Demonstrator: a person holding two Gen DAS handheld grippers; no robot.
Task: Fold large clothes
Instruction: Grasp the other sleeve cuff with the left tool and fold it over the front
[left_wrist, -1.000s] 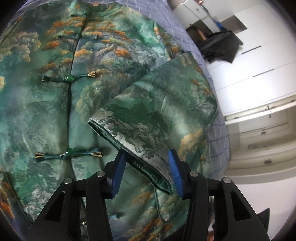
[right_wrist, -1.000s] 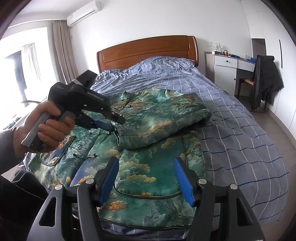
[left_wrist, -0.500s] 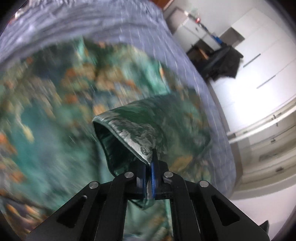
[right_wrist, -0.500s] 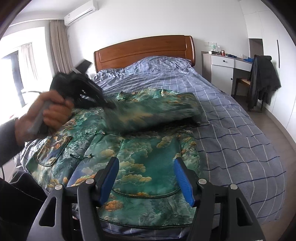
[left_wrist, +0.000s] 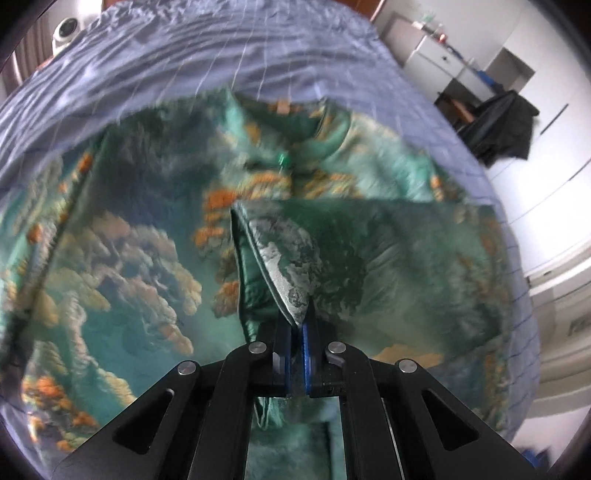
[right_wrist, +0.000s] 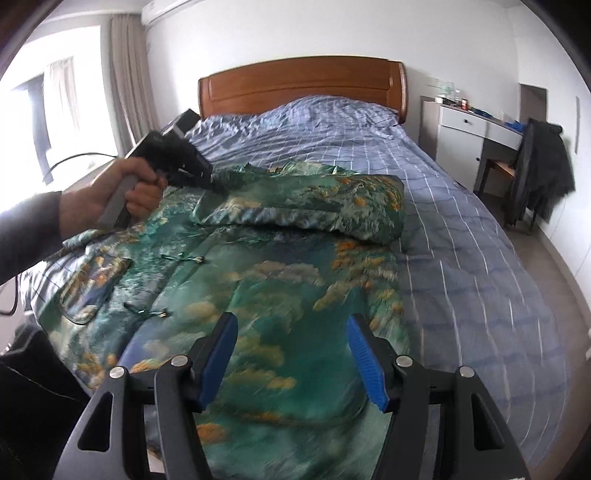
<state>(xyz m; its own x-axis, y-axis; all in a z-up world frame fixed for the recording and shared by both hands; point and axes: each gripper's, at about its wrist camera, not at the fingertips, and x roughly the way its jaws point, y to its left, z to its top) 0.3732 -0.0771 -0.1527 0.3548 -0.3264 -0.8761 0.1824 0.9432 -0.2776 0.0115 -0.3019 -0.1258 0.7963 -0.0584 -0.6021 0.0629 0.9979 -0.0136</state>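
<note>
Currently: left gripper (left_wrist: 295, 354) pinched tight on sleeve cuff (left_wrist: 286, 291), lifted across chest of green brocade jacket (right_wrist: 280, 291). Jacket spread front-up along left side of bed (right_wrist: 480, 266), hem at foot edge. Right gripper (right_wrist: 291, 354) above hem, fingers wide apart, empty.

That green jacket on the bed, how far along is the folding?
Early. The jacket lies spread flat on the bed. The left claw is shut on the sleeve cuff, carrying it across the chest. The right claw hangs open; the other sleeve and body remain unfolded.
</note>
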